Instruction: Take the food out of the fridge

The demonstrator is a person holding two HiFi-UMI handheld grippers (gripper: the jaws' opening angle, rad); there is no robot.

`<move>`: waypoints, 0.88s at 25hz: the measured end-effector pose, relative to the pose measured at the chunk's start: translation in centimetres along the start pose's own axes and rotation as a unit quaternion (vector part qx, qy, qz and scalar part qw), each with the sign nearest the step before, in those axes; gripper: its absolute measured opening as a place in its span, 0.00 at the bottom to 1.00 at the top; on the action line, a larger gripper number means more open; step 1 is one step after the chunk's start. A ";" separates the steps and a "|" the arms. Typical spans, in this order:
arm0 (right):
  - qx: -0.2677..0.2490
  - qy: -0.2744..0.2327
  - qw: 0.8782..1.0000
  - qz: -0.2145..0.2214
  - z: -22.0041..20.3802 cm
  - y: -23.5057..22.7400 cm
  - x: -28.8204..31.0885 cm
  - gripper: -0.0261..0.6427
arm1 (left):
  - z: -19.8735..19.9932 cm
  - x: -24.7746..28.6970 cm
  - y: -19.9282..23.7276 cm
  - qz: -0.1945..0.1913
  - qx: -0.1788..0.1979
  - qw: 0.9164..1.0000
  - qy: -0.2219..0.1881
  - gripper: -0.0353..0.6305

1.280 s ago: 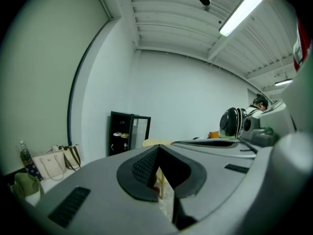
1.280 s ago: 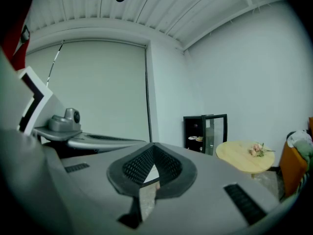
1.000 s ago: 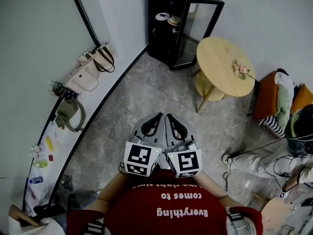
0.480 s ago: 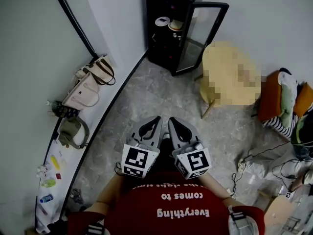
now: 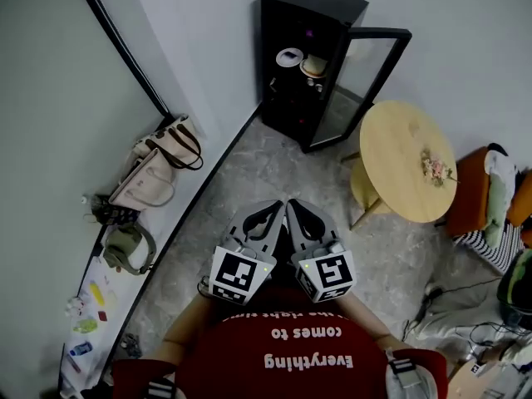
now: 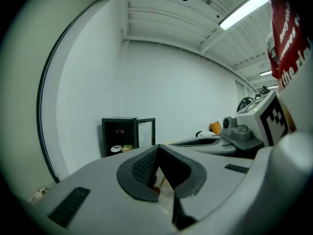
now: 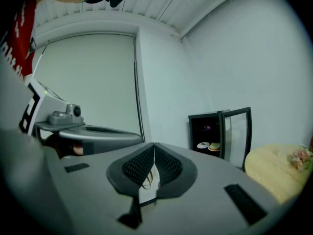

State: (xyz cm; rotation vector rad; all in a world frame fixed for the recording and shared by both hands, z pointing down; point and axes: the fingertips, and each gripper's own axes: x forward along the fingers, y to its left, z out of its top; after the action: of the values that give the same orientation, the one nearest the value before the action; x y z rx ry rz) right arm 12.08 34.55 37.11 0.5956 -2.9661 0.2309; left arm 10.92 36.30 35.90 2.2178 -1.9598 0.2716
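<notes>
The black fridge [image 5: 312, 7] stood open — on its shelf lay a white plate [image 5: 289, 56] and the food [image 5: 313, 64] beside it. Well apart, the left gripper [image 5: 274, 207] and right gripper [image 5: 295, 207] had jaws closed, empty.

Handbags [image 5: 160, 163] sit by the wall [image 5: 50, 98]; flowers [image 5: 435, 169] top the round table [image 5: 397, 144].

Right tongs [image 7: 154, 146] closed, empty. Black fridge [image 7: 205, 133] beyond, door [image 7: 237, 133] open, plates [image 7: 203, 145] inside. Round counter [image 7: 274, 173] right of fridge.
</notes>
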 end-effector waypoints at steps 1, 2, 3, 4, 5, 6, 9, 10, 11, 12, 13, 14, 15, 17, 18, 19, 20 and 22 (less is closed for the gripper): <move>0.002 -0.003 1.000 -0.001 0.6 -0.9 1.5 0.06 | 0.8 1.0 1.3 0.004 0.003 1.000 -0.002 0.05; 0.004 -0.006 1.000 -0.003 1.2 -1.8 3.1 0.06 | 1.6 2.1 2.6 0.008 0.005 1.000 -0.003 0.05; 0.007 -0.008 1.000 -0.003 1.7 -2.7 4.7 0.06 | 2.2 3.1 3.9 0.012 0.008 1.000 -0.002 0.05; 0.010 -0.010 1.000 -0.003 2.2 -3.5 6.3 0.06 | 2.7 4.1 5.3 0.018 0.011 1.000 0.000 0.06; 0.013 -0.011 1.000 -0.002 2.5 -4.2 7.9 0.06 | 3.0 5.0 6.7 0.023 0.013 1.000 0.002 0.05; 0.016 -0.012 1.000 -0.001 2.7 -4.9 9.4 0.06 | 3.3 5.8 8.1 0.027 0.014 1.000 0.003 0.06; 0.015 -0.014 1.000 0.011 3.6 -7.0 13.7 0.06 | 3.8 8.9 12.1 0.034 0.012 0.999 0.006 0.06; 0.015 -0.016 1.000 0.016 3.9 -7.8 15.0 0.06 | 4.0 10.1 13.3 0.039 0.014 0.999 0.007 0.06; 0.015 -0.018 1.000 0.021 4.3 -8.6 16.2 0.06 | 4.3 11.2 14.5 0.043 0.015 0.999 0.006 0.06; 0.014 -0.020 0.999 0.025 4.7 -9.4 17.4 0.06 | 4.8 12.3 15.6 0.048 0.015 0.999 0.003 0.05; 0.011 -0.022 0.999 0.027 5.0 -10.2 18.6 0.06 | 5.3 13.5 16.7 0.052 0.013 0.999 -0.003 0.06; 0.005 -0.022 0.999 0.027 5.3 -11.1 19.7 0.06 | 5.8 14.5 17.7 0.055 0.009 0.998 -0.009 0.06; 0.000 -0.019 1.000 0.025 5.4 -11.9 20.7 0.06 | 6.1 15.4 18.6 0.058 0.000 0.998 -0.015 0.06; -0.001 -0.006 1.000 0.017 5.3 -13.2 22.4 0.06 | 6.1 16.7 19.9 0.058 -0.030 0.998 -0.018 0.06; 0.004 0.001 1.000 0.014 5.2 -13.7 23.0 0.06 | 5.7 17.2 20.4 0.055 -0.045 0.997 -0.012 0.05; 0.011 0.006 1.000 0.010 4.9 -14.0 23.6 0.06 | 5.0 17.6 21.0 0.050 -0.058 0.997 -0.002 0.06; 0.017 0.013 1.000 0.004 4.5 -14.3 24.2 0.06 | 4.2 18.2 21.5 0.041 -0.068 0.997 0.010 0.06; 0.025 0.032 0.999 -0.011 3.3 -15.2 25.7 0.06 | 3.1 19.7 22.8 0.017 -0.093 0.995 0.030 0.06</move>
State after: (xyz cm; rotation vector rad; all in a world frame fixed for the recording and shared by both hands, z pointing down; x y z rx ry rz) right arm -5.83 10.48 39.25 0.6150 -2.8989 0.3169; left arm -9.23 13.79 37.94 2.0374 -1.9087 0.1510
